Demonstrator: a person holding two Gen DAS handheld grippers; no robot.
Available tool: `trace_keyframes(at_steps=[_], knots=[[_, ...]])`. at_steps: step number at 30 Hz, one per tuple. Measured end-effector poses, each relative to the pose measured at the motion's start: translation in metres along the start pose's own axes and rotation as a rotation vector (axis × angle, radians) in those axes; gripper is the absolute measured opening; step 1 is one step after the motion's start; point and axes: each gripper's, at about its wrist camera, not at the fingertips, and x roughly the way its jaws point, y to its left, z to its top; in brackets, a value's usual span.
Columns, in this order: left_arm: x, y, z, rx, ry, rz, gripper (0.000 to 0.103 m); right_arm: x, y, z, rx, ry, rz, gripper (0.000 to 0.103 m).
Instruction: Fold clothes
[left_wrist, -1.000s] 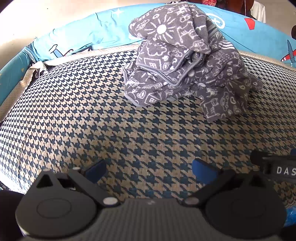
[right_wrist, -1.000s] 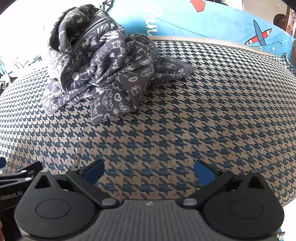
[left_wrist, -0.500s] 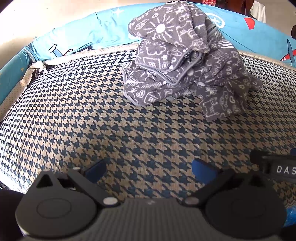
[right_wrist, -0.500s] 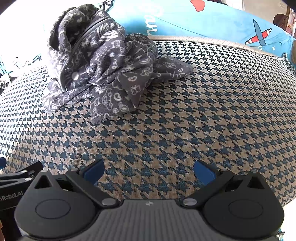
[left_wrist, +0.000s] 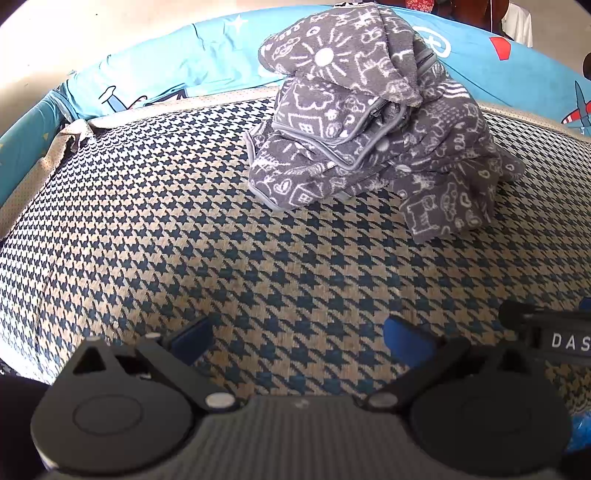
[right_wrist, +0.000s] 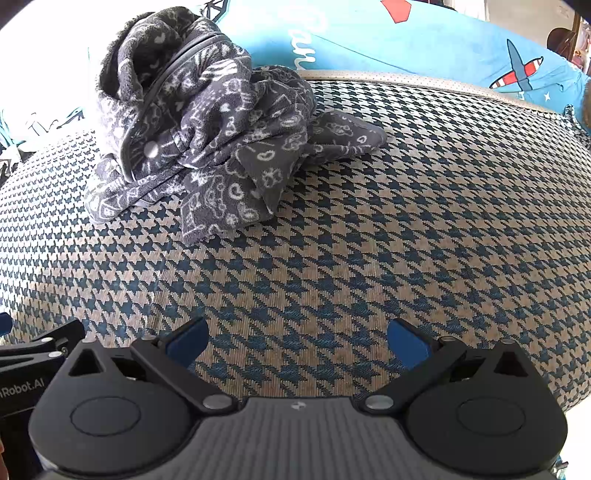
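A grey fleece garment (left_wrist: 369, 129) with white doodle prints lies crumpled in a heap at the far side of the houndstooth surface (left_wrist: 221, 258). The right wrist view shows the same garment (right_wrist: 207, 140) at upper left, a snap button and dark trim visible. My left gripper (left_wrist: 297, 338) is open, its blue pads apart over bare cloth, well short of the heap. My right gripper (right_wrist: 297, 339) is open too, nothing between its fingers, also well short of the garment. The right gripper's body (left_wrist: 554, 339) shows at the left view's right edge.
A blue sheet (right_wrist: 406, 40) printed with aeroplanes runs along the far edge behind the houndstooth surface. The left gripper's body (right_wrist: 29, 369) shows at the right view's left edge. Bare houndstooth cloth lies between both grippers and the heap.
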Motion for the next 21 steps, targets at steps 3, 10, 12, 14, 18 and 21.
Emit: trace_keyframes(at_steps=[3, 10, 12, 14, 18, 21], knots=[[0.000, -0.001, 0.000, 0.004, 0.000, -0.001, 0.103, 0.000, 0.000, 0.000, -0.001, 0.000, 0.001, 0.103], [-0.002, 0.005, -0.001, 0.010, -0.001, -0.006, 0.103, 0.000, 0.001, 0.000, -0.004, 0.001, 0.001, 0.103], [-0.002, 0.008, -0.002, 0.012, -0.001, -0.007, 0.103, 0.000, 0.001, 0.000, -0.003, 0.002, 0.000, 0.103], [-0.002, 0.011, -0.002, 0.013, -0.001, -0.008, 0.103, 0.000, 0.000, 0.000, -0.005, 0.002, 0.001, 0.103], [-0.003, 0.016, -0.004, 0.017, -0.001, -0.011, 0.103, 0.000, 0.000, 0.000, -0.007, 0.002, 0.000, 0.103], [-0.004, 0.019, -0.005, 0.021, -0.001, -0.013, 0.103, 0.000, 0.000, 0.000, -0.007, 0.002, 0.001, 0.103]])
